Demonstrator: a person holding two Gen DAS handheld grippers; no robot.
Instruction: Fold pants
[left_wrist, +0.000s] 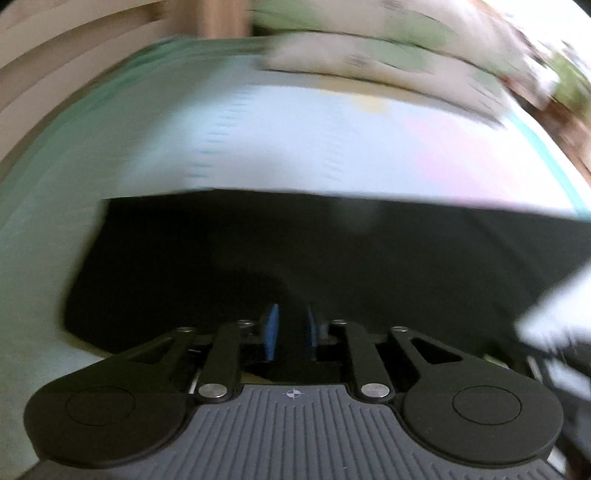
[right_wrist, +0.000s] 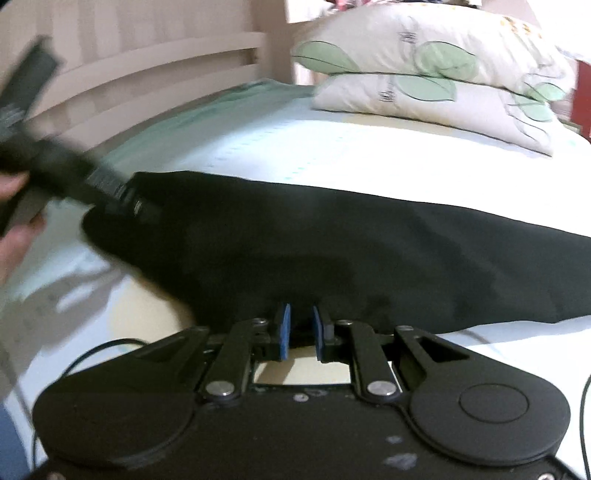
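Observation:
Black pants lie spread across a pale bed sheet; they also fill the lower middle of the blurred left wrist view. My left gripper has its blue pads close together with dark cloth between them, shut on the pants. My right gripper sits at the near edge of the pants, its blue pads narrow with black cloth between them. The left gripper also shows in the right wrist view, blurred, at the pants' left end, held by a hand.
Two leaf-print pillows are stacked at the head of the bed. A wooden slatted bed rail runs along the far left side. Thin black cables lie on the sheet near me.

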